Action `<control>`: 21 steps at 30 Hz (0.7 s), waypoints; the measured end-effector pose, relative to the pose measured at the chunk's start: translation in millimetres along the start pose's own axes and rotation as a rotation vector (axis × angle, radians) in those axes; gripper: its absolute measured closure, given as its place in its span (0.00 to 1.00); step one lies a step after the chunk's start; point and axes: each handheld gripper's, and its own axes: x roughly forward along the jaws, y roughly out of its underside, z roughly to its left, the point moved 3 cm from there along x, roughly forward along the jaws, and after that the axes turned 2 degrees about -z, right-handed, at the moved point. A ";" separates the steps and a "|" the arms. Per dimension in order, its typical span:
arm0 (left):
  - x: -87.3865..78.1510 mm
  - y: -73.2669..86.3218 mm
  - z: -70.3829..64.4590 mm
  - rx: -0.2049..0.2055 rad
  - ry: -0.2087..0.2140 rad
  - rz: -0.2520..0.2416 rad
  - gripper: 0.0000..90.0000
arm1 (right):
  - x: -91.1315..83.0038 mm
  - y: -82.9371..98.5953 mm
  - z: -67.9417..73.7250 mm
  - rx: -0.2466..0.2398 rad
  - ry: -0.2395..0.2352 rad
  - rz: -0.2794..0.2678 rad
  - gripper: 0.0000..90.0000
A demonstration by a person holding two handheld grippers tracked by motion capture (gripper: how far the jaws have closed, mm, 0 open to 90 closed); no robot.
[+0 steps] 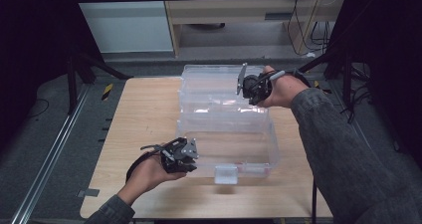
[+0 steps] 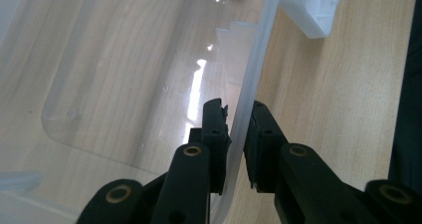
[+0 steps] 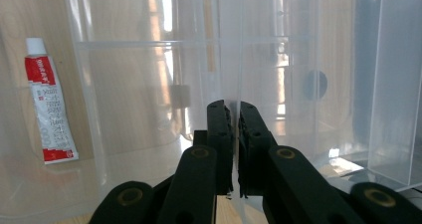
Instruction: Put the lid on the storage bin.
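Centrally on the wooden worktop (image 1: pixel 144 114) a clear plastic box (image 1: pixel 226 144) is seen, with its lid (image 1: pixel 214 87) laid open toward the far edge. The box's near wall is straddled by the left hand-held gripper (image 2: pixel 238 134), its jaws set close on either side of the thin rim. The lid's far edge is clamped by the right hand-held gripper (image 3: pixel 234 134), whose jaws are pressed onto the clear sheet. A red-and-white tube (image 3: pixel 50 102) is seen through the plastic, lying flat.
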 end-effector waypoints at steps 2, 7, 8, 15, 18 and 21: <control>0.6 0.2 0.1 -0.003 -0.002 0.004 0.88 | -1.6 0.0 1.4 -0.002 0.000 -0.005 0.96; 1.7 0.2 0.1 -0.005 -0.010 0.007 0.88 | -11.2 -0.6 11.9 -0.017 -0.005 -0.030 0.97; 1.7 0.2 0.1 -0.005 -0.010 0.007 0.88 | -11.2 -0.6 11.9 -0.017 -0.005 -0.030 0.97; 2.6 0.0 1.0 -0.014 -0.015 0.008 0.87 | -20.1 -1.8 27.8 -0.055 0.010 -0.043 0.97; 3.0 0.1 0.6 -0.020 -0.016 0.009 0.87 | -23.2 -1.7 34.6 -0.068 0.018 -0.050 0.97; 3.0 0.1 1.0 -0.014 -0.017 0.010 0.87 | -25.4 -0.6 41.6 -0.069 0.029 -0.066 0.97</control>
